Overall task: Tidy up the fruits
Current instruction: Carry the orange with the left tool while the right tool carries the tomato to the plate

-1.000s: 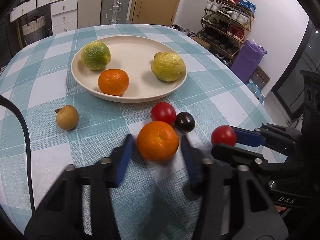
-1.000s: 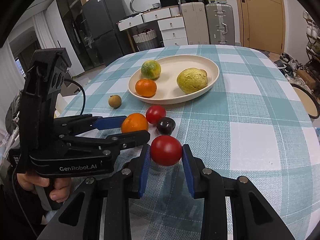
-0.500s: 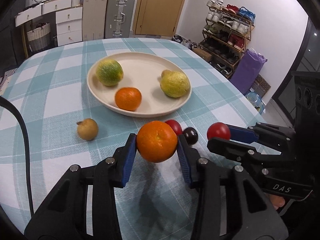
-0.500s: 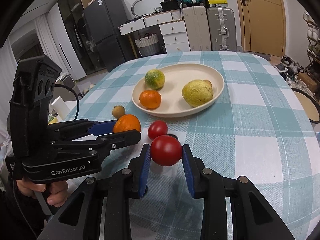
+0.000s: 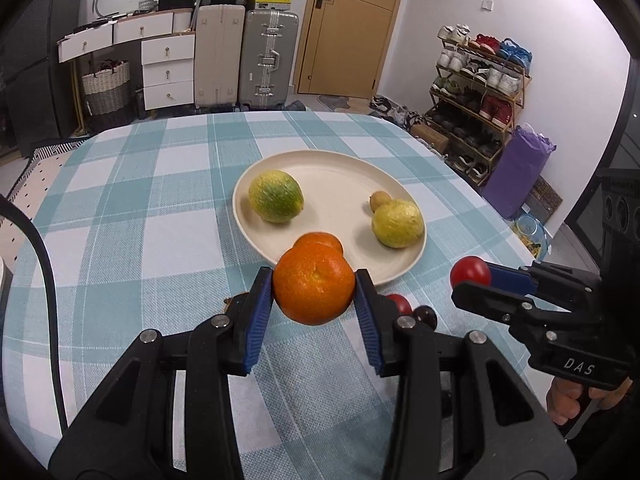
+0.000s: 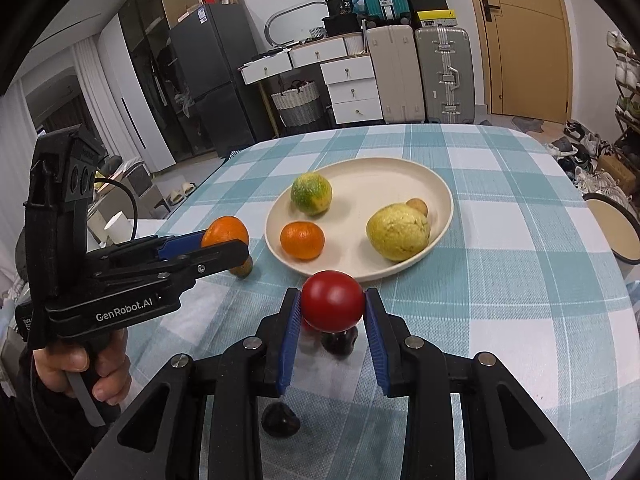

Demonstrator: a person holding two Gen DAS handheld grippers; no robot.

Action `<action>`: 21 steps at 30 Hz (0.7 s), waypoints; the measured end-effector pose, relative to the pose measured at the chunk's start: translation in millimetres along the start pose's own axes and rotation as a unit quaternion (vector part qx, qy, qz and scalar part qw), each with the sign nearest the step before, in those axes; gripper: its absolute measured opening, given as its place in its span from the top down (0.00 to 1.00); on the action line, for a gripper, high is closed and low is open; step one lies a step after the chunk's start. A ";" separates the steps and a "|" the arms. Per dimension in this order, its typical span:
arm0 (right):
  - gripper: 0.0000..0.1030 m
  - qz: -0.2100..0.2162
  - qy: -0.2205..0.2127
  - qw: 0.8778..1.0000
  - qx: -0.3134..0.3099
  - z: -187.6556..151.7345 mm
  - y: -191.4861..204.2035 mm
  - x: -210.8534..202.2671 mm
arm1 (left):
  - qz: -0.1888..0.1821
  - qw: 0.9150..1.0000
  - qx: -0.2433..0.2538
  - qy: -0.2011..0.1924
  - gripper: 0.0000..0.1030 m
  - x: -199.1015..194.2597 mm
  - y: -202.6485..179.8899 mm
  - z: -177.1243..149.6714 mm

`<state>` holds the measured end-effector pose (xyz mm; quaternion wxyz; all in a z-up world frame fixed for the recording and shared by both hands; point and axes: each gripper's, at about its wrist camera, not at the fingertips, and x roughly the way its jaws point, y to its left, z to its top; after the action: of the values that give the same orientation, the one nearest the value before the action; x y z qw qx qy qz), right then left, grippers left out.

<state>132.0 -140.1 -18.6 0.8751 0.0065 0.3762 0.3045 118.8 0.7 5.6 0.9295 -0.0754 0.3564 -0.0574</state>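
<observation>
Left wrist view: the left gripper (image 5: 314, 294) pinches an orange (image 5: 314, 289) that sat on the checked tablecloth (image 5: 160, 240) a second ago and now hangs in the air just short of the cream plate (image 5: 340, 172). Beside it, the right gripper (image 6: 332, 312) is clamped on a red tomato (image 6: 332, 301), raised higher too. Both fruits look bound for the plate, where a green-yellow citrus (image 5: 276, 197), a yellow lemon (image 5: 397, 223) and a small mandarin (image 6: 302, 240) already sit. A second tomato (image 5: 400, 303) and dark plums (image 6: 339, 340) remain on the cloth.
</observation>
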 end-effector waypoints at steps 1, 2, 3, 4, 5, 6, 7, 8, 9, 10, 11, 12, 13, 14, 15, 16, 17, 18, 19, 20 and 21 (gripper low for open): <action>0.69 0.000 -0.001 1.000 0.000 1.1 0.0 0.5 | 0.001 1.000 0.000 -0.003 0.64 0.3 0.3 1.9; 0.69 -0.001 -0.001 1.000 0.000 2.7 -0.6 1.2 | 0.003 1.000 0.001 -0.006 0.64 0.6 0.2 3.7; 0.69 -0.002 -0.003 1.000 0.002 4.9 -1.4 2.5 | 0.004 1.000 0.002 -0.008 0.64 1.0 0.0 5.1; 0.69 -0.002 -0.003 1.000 0.003 6.4 -2.6 3.6 | 0.005 1.000 0.002 -0.010 0.64 1.6 0.4 7.0; 0.69 -0.002 -0.004 1.000 0.006 8.1 -3.5 5.0 | 0.005 1.000 0.002 -0.012 0.64 1.9 0.5 8.4; 0.69 -0.003 -0.004 1.000 0.009 10.0 -4.4 6.5 | 0.006 1.000 0.002 -0.013 0.64 2.6 0.2 9.6; 0.69 -0.003 -0.005 1.000 0.011 12.4 -5.7 8.1 | 0.007 1.000 0.003 -0.014 0.64 2.4 0.0 10.9; 0.69 -0.002 -0.005 1.000 0.013 13.8 -6.0 9.2 | 0.008 1.000 0.004 -0.015 0.64 3.1 0.3 12.2; 0.69 -0.003 -0.005 1.000 0.014 15.0 -6.2 10.4 | 0.010 1.000 0.005 -0.016 0.64 4.0 0.5 13.6; 0.69 -0.003 -0.005 1.000 0.013 16.2 -6.0 11.8 | 0.012 1.000 0.006 -0.017 0.64 4.9 0.8 14.9; 0.69 -0.004 -0.005 1.000 0.012 17.2 -5.9 13.0 | 0.014 1.000 0.006 -0.017 0.64 6.1 1.1 16.1; 0.69 -0.004 -0.004 1.000 0.012 17.9 -5.9 14.0 | 0.016 1.000 0.005 -0.018 0.64 6.8 1.9 17.4; 0.69 -0.004 -0.003 1.000 0.012 18.8 -5.8 15.6 | 0.016 1.000 0.005 -0.018 0.64 8.2 2.5 18.4; 0.69 -0.004 -0.002 1.000 0.011 19.5 -5.8 16.9 | 0.018 1.000 0.005 -0.019 0.64 9.6 3.3 19.6; 0.69 -0.004 -0.001 1.000 0.011 19.8 -5.8 18.1 | 0.021 1.000 0.005 -0.019 0.64 12.0 3.7 20.9; 0.69 -0.005 0.001 1.000 0.011 20.1 -6.3 20.0 | 0.023 1.000 0.005 -0.019 0.64 14.1 4.5 21.7; 0.69 -0.006 0.002 1.000 0.012 20.5 -6.5 21.7 | 0.023 1.000 0.004 -0.018 0.64 15.9 5.5 22.5; 0.69 -0.007 0.004 1.000 0.013 20.5 -6.8 23.6 | 0.025 1.000 0.003 -0.017 0.64 18.1 6.5 23.2; 0.69 -0.007 0.005 1.000 0.014 21.5 -7.3 25.8 | 0.026 1.000 0.002 -0.016 0.64 20.5 7.7 24.0; 0.69 -0.006 0.006 1.000 0.015 21.7 -7.9 27.0 | 0.027 1.000 0.001 -0.016 0.64 22.2 8.4 24.4; 0.69 -0.006 0.007 1.000 0.017 21.9 -8.4 28.3 | 0.028 1.000 0.002 -0.015 0.64 23.9 9.3 25.0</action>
<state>166.1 -126.9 -23.4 0.8740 0.0173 0.3876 0.2925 153.7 8.4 6.7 0.9362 -0.0650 0.3440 -0.0311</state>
